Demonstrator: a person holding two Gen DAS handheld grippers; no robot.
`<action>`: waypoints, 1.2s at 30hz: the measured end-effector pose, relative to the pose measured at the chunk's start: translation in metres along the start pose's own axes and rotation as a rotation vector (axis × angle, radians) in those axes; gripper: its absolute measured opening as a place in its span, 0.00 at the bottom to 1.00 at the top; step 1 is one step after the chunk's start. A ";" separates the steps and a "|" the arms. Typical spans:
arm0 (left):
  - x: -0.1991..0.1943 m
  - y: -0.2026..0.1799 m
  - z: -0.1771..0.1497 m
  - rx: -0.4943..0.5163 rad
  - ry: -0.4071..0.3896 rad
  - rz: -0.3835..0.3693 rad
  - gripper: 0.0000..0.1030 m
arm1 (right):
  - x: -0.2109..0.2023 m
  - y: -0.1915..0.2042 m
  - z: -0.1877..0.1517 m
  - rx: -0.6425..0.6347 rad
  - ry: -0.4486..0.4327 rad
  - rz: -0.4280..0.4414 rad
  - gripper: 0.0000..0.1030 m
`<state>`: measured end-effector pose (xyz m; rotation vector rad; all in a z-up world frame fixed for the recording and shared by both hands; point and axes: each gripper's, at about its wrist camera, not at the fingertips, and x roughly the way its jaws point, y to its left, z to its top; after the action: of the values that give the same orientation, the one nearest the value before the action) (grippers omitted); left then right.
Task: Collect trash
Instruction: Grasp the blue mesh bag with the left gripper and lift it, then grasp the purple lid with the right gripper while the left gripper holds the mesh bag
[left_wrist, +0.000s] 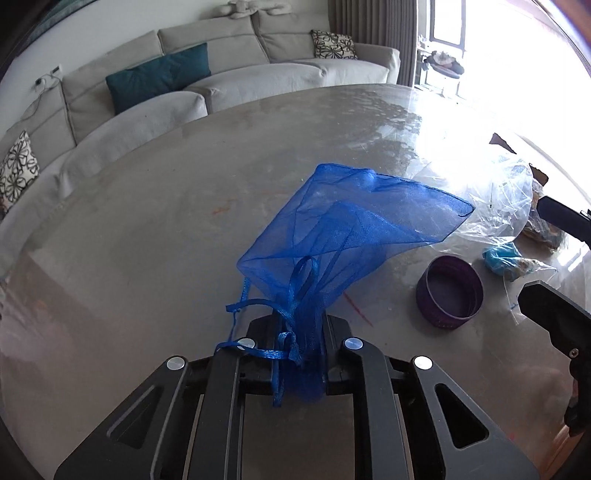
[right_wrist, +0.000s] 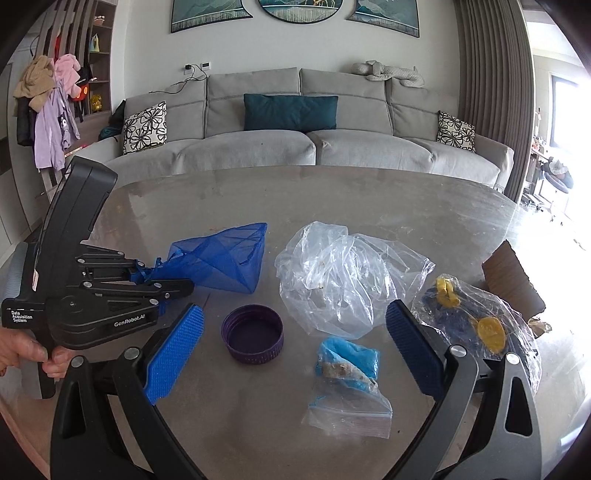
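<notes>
My left gripper (left_wrist: 299, 325) is shut on the drawstring neck of a blue mesh pouch (left_wrist: 347, 218) and holds it above the grey table (left_wrist: 147, 229). It also shows in the right wrist view (right_wrist: 147, 275) with the pouch (right_wrist: 221, 258). My right gripper (right_wrist: 295, 325) is open and empty over the table, with blue pads (right_wrist: 177, 347). Between its fingers lie a purple lid (right_wrist: 253, 338) and a small zip bag with blue and brown scraps (right_wrist: 349, 373). A crumpled clear plastic bag (right_wrist: 343, 273) lies beyond.
A clear bag with yellow and blue pieces (right_wrist: 476, 321) and a brown cardboard piece (right_wrist: 509, 277) lie at the right. A grey sofa (right_wrist: 295, 147) stands behind the table. The purple lid (left_wrist: 448, 291) shows in the left wrist view.
</notes>
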<state>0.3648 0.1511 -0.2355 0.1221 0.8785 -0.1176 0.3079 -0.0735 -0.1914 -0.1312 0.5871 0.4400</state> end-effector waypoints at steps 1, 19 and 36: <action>-0.002 0.001 0.000 -0.009 -0.008 0.008 0.13 | 0.000 0.000 0.000 -0.001 0.000 0.002 0.95; -0.101 0.027 -0.009 -0.087 -0.140 0.105 0.12 | 0.033 0.041 0.008 -0.100 0.137 0.102 0.95; -0.127 0.040 -0.029 -0.120 -0.205 0.110 0.12 | 0.071 0.042 -0.005 -0.074 0.293 0.049 0.27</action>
<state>0.2688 0.2016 -0.1530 0.0448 0.6710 0.0251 0.3400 -0.0112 -0.2350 -0.2547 0.8633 0.4942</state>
